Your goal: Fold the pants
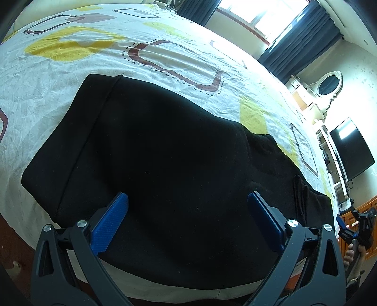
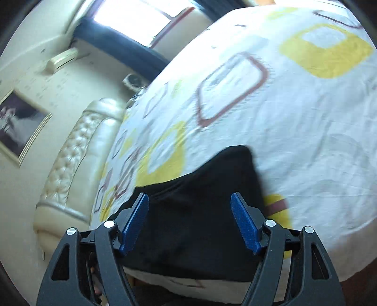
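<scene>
Black pants lie folded on a bed, with a banded edge at the left and bunched cloth at the right. My left gripper is open and empty, hovering above the pants near the bed's front edge. The right gripper shows small at the far right of the left wrist view, off the bed. In the right wrist view my right gripper is open and empty above the pants' end. That view is blurred.
The bed sheet is white with yellow and brown shapes and shows in the right wrist view too. A padded cream headboard stands at the left. A dark TV, a window and blue curtains are beyond the bed.
</scene>
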The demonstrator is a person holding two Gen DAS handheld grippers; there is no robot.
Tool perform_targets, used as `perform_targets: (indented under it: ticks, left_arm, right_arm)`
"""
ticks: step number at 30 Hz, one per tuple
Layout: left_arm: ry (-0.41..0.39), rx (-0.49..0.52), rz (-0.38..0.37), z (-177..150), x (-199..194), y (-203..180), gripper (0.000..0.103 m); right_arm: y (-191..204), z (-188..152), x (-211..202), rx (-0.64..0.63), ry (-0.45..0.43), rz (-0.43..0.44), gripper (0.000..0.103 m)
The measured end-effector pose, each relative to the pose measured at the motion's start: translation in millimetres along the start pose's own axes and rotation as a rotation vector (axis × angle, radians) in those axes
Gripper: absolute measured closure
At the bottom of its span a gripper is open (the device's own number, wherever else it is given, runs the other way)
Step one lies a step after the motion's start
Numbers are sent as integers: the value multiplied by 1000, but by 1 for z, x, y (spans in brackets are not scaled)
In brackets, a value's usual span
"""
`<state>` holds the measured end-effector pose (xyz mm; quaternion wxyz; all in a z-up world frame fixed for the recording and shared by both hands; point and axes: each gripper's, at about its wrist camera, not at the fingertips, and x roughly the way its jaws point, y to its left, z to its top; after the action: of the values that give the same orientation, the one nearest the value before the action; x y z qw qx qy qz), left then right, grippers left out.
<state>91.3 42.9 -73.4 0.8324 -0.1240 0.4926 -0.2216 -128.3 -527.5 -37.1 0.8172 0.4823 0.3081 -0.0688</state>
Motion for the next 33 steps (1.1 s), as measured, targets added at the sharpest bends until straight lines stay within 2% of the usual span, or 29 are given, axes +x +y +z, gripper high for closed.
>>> perform_targets:
  ticks: [1, 4, 9, 10, 12, 13, 17, 22, 24, 27, 29, 31, 33]
  left_arm:
    - [-2, 3, 4, 0, 0, -1, 3]
    - [-7, 24, 22, -2, 1, -3, 3]
    - [-11, 57, 47, -3, 3, -6, 3]
    - [-12, 59, 49, -3, 4, -7, 3]
    - [-14, 63, 53, -2, 4, -6, 3]
    - [-15, 64, 53, -3, 5, -7, 3]
    - [-20, 71, 48, -3, 5, -5, 3]
    - [-20, 79, 50, -3, 5, -6, 3]
    - [-22, 77, 46, -3, 5, -5, 3]
    - [-23, 72, 42, -3, 4, -4, 3]
    - [-24, 70, 43, -3, 3, -3, 3]
    - [-24, 74, 45, -3, 3, -3, 3]
    - [-24, 76, 44, -3, 3, -3, 3]
  right_arm:
    - [-20, 5, 4, 58, 20, 2, 32]
    - [-62, 7, 26, 209, 69, 82, 32]
    - [-72, 18, 50, 285, 59, 259, 32]
    - [-70, 21, 56, 278, 72, 264, 49]
    - [-66, 24, 66, 228, 106, 183, 74]
    - [-68, 23, 71, 229, 114, 140, 79]
    - [-76, 22, 73, 257, 117, 154, 79]
    - [-78, 14, 57, 275, 163, 237, 53]
    - [-76, 5, 47, 250, 193, 252, 47]
    - [-77, -12, 33, 223, 238, 256, 46]
    - [-77, -22, 27, 201, 263, 250, 50]
    - [-76, -30, 26, 133, 282, 185, 76]
    - [-85, -35, 28, 137, 284, 155, 79]
